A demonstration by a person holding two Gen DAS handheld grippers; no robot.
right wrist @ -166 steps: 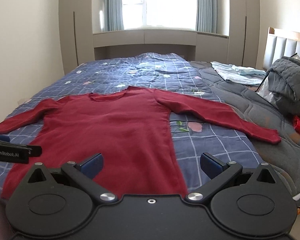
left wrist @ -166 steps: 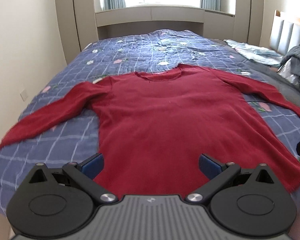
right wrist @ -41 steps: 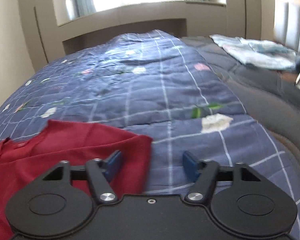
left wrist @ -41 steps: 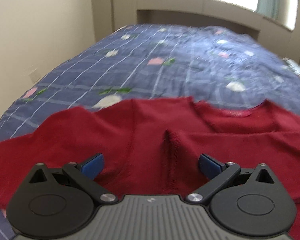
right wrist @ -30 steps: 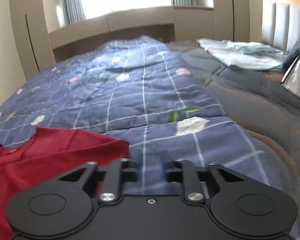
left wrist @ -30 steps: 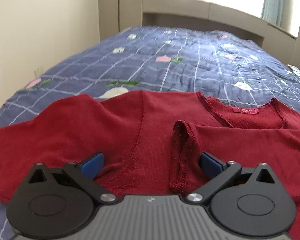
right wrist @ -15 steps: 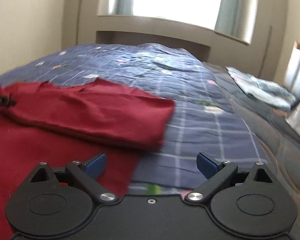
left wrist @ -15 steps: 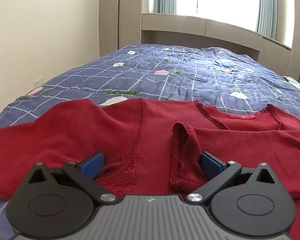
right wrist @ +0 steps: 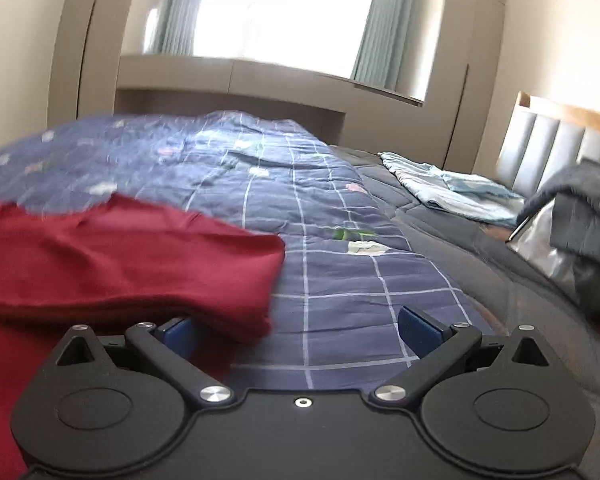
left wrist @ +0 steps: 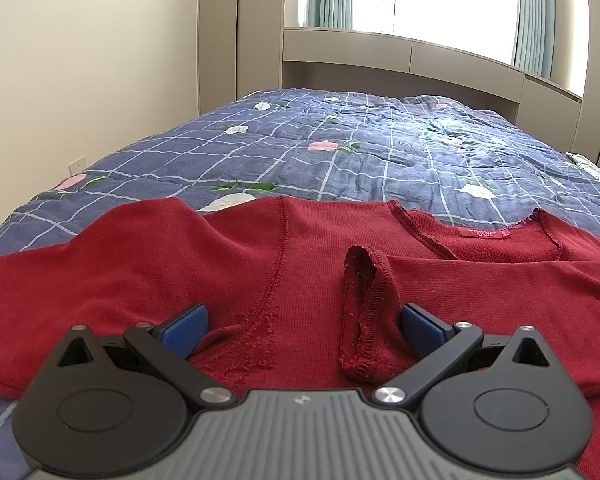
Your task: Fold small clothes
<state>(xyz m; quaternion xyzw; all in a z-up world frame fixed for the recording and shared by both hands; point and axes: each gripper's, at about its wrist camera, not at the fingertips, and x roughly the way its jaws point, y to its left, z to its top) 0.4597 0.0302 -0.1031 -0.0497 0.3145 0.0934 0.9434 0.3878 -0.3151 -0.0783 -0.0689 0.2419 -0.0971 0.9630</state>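
Note:
A dark red long-sleeved sweater (left wrist: 308, 280) lies on the blue checked quilt (left wrist: 340, 148). One sleeve is folded across the chest, and its cuff (left wrist: 362, 312) lies between my left fingers. My left gripper (left wrist: 304, 322) is open just above the sweater, below the neckline and label (left wrist: 484, 233). The left sleeve (left wrist: 80, 264) lies spread out to the left. In the right wrist view the folded shoulder edge of the sweater (right wrist: 160, 264) lies at left. My right gripper (right wrist: 296, 328) is open, over the sweater's edge and the quilt (right wrist: 340, 272).
A light blue folded garment (right wrist: 452, 192) and a dark grey jacket (right wrist: 580, 216) lie on the grey cover at right, by the padded headboard (right wrist: 556, 140). A wall (left wrist: 80, 60) runs along the bed's left side. A window ledge (left wrist: 400, 52) stands behind.
The right sleeve was folded across the chest. My right gripper shut briefly a second ago, then opened and drew back. The left gripper has barely moved in the last second.

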